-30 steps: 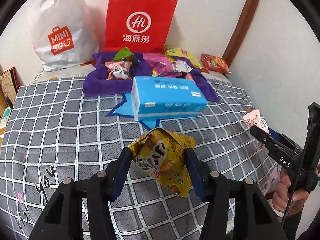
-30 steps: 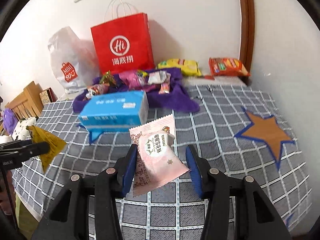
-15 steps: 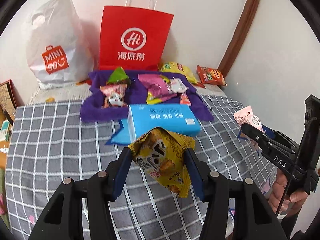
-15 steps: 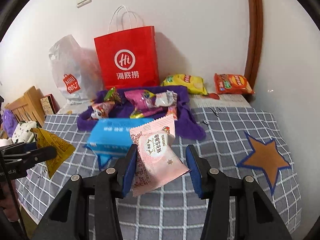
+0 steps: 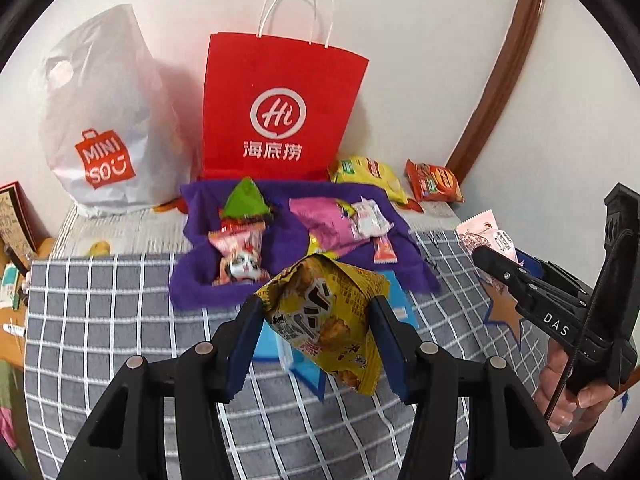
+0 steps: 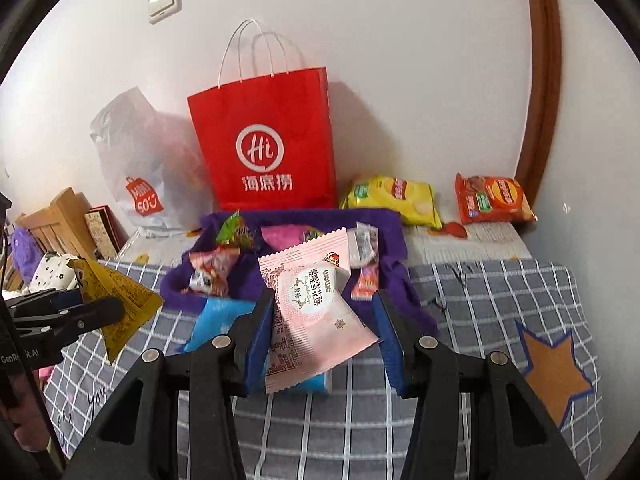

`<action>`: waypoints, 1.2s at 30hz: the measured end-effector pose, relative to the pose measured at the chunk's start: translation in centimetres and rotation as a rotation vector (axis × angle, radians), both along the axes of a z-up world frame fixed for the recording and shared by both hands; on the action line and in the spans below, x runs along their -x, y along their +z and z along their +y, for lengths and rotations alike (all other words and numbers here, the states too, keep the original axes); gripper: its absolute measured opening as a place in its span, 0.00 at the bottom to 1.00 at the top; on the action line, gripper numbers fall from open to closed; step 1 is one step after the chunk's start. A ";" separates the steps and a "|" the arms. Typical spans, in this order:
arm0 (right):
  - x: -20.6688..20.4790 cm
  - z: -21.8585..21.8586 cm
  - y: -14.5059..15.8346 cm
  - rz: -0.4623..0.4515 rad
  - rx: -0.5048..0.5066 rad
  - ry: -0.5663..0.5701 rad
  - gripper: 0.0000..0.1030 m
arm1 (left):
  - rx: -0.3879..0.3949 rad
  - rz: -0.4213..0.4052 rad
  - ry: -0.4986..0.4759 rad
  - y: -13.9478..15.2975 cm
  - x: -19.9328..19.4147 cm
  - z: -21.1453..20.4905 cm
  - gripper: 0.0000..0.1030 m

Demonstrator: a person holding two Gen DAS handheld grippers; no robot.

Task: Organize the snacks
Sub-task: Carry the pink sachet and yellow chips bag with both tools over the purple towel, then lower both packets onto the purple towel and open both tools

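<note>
Left wrist view: we held a yellow snack bag clamped in our left hand-held gripper, raised over the grey checked bedcover, w/ a blue tissue pack just below. Right wrist view: our right hand-held gripper gripped a pink snack packet the same way, also lifted off the cover. Behind both sat a purple cloth w/ several small snacks on it, incl. a green packet & a magenta one. At the wall stood a red paper bag, white plastic bag to its left, yellow chip bag & orange chip bag to its right.
</note>
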State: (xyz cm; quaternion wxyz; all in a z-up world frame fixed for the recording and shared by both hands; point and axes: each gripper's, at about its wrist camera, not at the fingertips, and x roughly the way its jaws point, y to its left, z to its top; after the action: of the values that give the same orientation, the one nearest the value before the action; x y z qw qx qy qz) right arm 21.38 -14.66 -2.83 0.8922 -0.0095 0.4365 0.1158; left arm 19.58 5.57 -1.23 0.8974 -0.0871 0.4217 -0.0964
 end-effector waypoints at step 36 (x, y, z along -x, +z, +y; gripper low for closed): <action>-15.4 2.1 -5.1 0.084 0.009 0.108 0.47 | 0.022 0.053 0.035 -4.0 -15.6 3.0 0.51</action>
State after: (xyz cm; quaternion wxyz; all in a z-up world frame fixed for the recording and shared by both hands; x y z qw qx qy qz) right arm 36.79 -12.58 -7.88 0.8654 -0.0323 0.4730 0.1622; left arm 35.16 8.58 -5.21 0.8864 -0.1066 0.4426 -0.0831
